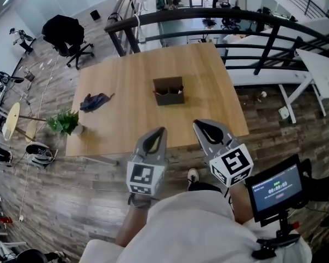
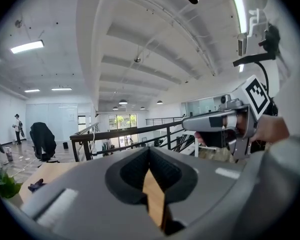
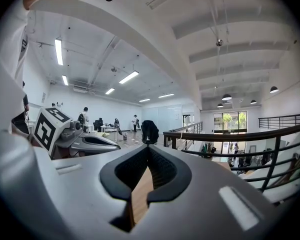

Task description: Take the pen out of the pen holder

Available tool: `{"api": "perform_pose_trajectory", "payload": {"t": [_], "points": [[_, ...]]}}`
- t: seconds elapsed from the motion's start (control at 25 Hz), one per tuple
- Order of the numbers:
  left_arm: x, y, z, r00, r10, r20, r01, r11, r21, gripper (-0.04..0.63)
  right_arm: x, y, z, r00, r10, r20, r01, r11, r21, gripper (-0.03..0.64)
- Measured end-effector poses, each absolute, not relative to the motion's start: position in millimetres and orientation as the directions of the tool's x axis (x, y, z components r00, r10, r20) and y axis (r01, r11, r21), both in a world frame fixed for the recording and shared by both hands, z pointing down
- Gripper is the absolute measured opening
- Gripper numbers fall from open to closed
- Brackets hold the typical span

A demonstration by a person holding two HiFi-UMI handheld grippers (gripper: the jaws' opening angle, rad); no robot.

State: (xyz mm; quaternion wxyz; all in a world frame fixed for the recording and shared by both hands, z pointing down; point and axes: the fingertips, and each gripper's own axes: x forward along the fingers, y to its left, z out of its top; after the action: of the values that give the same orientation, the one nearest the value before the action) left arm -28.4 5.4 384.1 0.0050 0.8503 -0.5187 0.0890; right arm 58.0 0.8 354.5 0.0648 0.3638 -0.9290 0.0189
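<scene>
1. Currently both grippers are held side by side at the near edge of the wooden table (image 1: 126,75), well apart from the pen holder (image 1: 169,90), and neither touches anything on the table.
2. The left gripper (image 1: 160,131) has its jaws fully together. Its own view shows the dark pads meeting at the tip with nothing gripped, and only a strip of tabletop wood shows through the slot behind them.
3. The right gripper (image 1: 200,125) is likewise closed, pads meeting at the tip, with nothing between them.
4. The pen holder is a small brown box with compartments, standing upright near the middle of the table, toward its far half and directly beyond the two grippers.
5. The pen itself is too small to make out in the head view, and neither gripper view shows the holder.
6. A crumpled blue item (image 1: 96,101) lies on the table to the left of the holder, well apart from it.
7. A small potted plant (image 1: 66,122) sits at the table's near left corner.
8. A dark railing (image 1: 208,16) runs behind the table, and an office chair (image 1: 66,34) draped in black stands at far left.
</scene>
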Motion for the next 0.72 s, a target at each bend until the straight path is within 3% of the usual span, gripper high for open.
{"api": "perform_pose_trajectory", "payload": {"t": [0.72], "points": [[-25, -65, 388, 0.426, -0.886, 0.182, -0.891, -0.446, -0.087, -0.001, 63, -69, 365, -0.742, -0.65, 0.165, -0.661, 0.75, -0.02, 0.003]]}}
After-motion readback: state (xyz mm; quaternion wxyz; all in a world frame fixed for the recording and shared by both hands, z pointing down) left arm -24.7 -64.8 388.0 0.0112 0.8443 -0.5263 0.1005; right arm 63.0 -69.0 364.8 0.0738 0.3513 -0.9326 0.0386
